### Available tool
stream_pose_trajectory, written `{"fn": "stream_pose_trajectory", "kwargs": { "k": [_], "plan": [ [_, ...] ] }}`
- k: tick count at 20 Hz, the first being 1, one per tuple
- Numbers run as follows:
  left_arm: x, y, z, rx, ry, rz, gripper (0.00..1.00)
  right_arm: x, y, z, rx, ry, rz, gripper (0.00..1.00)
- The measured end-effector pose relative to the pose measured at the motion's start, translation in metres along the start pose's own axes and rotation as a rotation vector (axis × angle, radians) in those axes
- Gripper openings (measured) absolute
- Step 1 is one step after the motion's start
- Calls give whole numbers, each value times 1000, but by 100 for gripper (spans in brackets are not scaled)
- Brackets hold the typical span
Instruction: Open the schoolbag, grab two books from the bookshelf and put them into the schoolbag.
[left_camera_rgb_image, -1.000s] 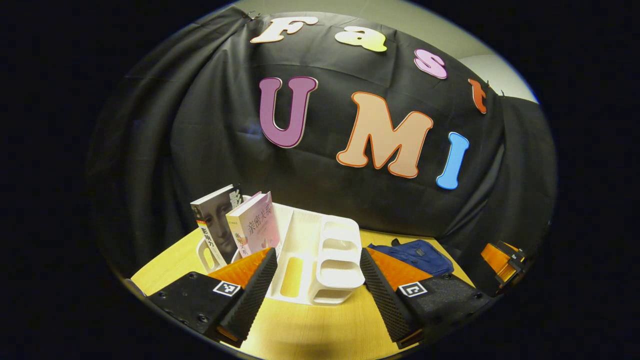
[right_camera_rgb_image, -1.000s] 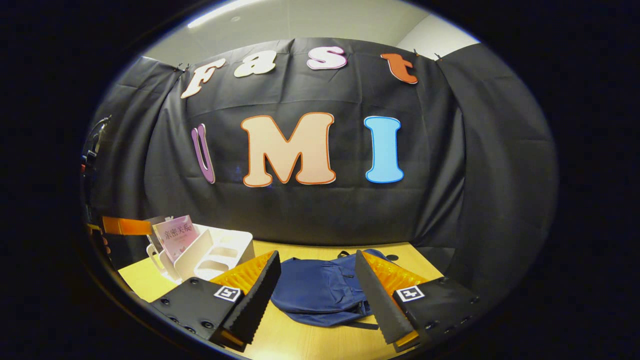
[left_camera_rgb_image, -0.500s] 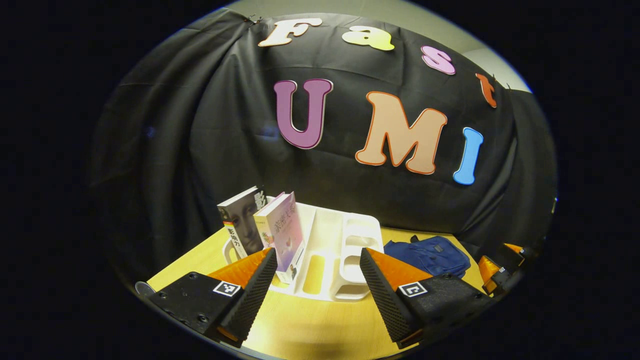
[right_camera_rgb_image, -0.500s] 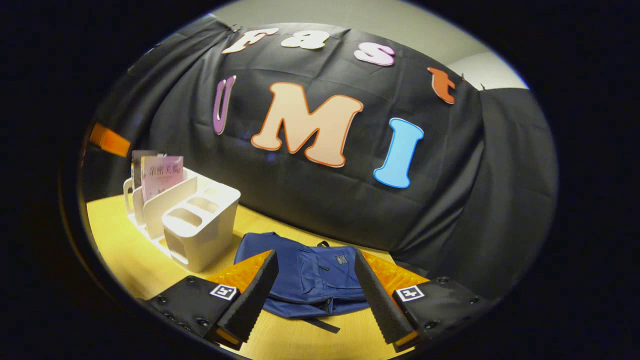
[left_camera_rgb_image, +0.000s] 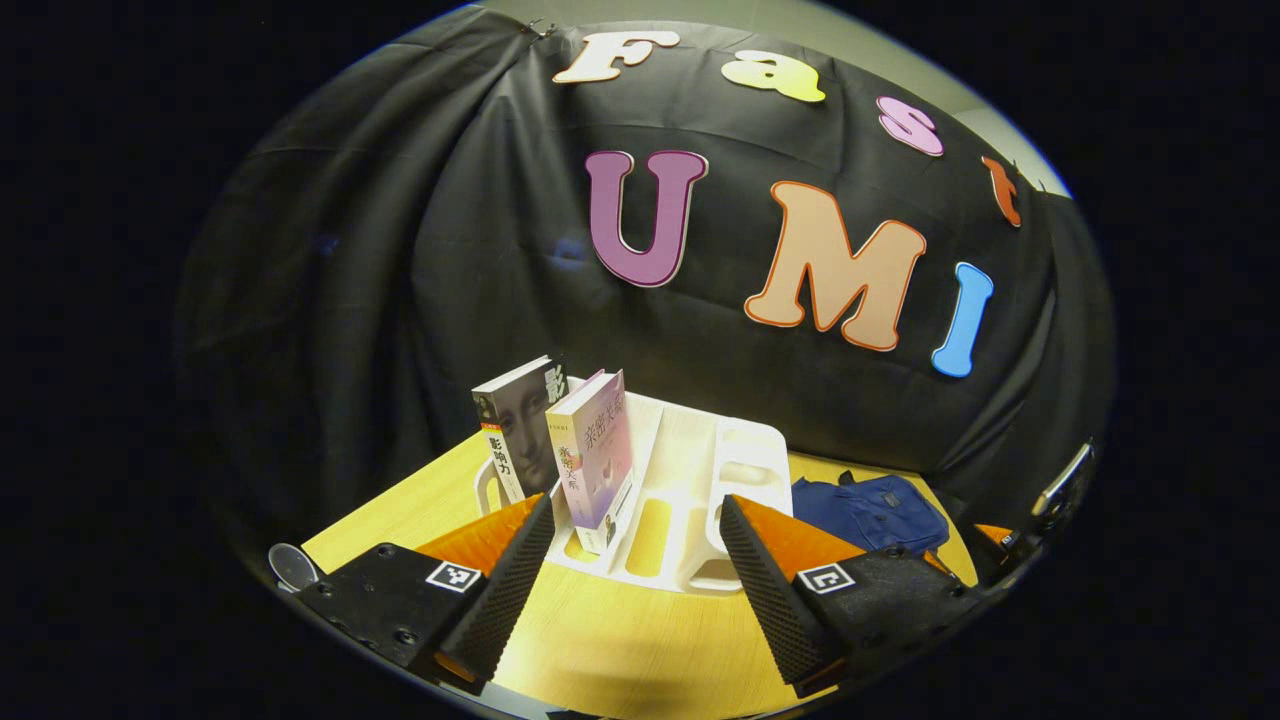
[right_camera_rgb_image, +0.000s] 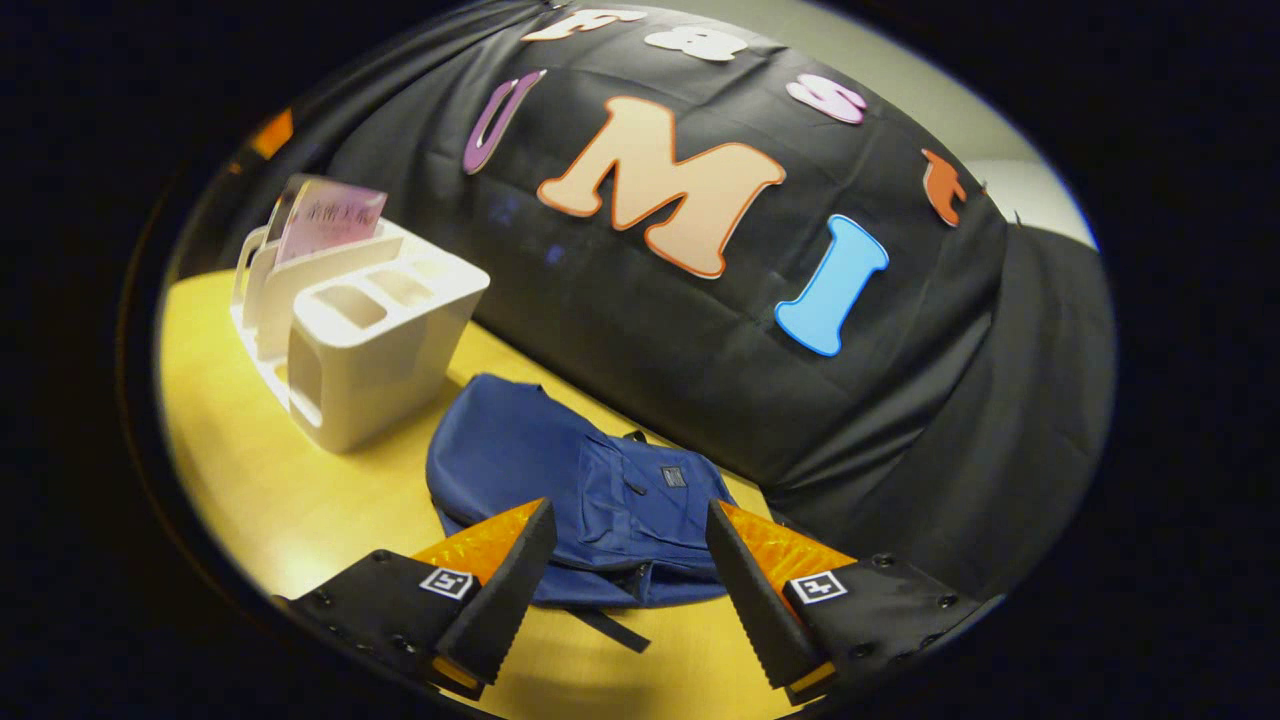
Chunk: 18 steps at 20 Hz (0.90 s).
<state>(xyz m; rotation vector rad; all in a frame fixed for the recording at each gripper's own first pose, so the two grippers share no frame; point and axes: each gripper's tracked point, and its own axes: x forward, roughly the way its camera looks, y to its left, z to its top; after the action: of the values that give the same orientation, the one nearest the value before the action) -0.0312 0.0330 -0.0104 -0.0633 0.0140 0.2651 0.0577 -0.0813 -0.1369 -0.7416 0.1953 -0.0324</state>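
Opening step not yet begun. My right claw (right_camera_rgb_image: 625, 580) gapes wide, empty, above the blue schoolbag (right_camera_rgb_image: 580, 490) lying flat on the surface (right_camera_rgb_image: 300, 500) just ahead. Left claw (left_camera_rgb_image: 635, 570) equally wide, empty, facing two books (left_camera_rgb_image: 565, 440) upright in the bookshelf (left_camera_rgb_image: 700, 480). Next: find the zipper, unseen from here.

A blue schoolbag (right_camera_rgb_image: 590, 490) lies flat on the wooden table, its front pocket facing up and a small patch on it; it looks closed. Just beside it stands a white bookshelf (right_camera_rgb_image: 375, 340) with several compartments. Two books stand upright in the far compartments of the shelf, side by side: one with a pink cover (left_camera_rgb_image: 597, 455), and one with a dark cover that shows a painted face (left_camera_rgb_image: 522, 430).
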Motion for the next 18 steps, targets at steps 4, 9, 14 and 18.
{"fn": "stream_pose_trajectory", "kwargs": {
  "k": [4,9,14,18],
  "plan": [
    [-5,5,-5,18,9,19,98,15,21,-19,-173,19,33,98],
    [-6,16,-11,18,31,54,98,33,51,-36,-346,23,75,93],
    [-6,25,-16,10,50,91,98,54,69,-56,-535,27,116,97],
    [-4,29,-21,1,70,114,98,63,74,-60,-566,45,136,90]
  ]
}}
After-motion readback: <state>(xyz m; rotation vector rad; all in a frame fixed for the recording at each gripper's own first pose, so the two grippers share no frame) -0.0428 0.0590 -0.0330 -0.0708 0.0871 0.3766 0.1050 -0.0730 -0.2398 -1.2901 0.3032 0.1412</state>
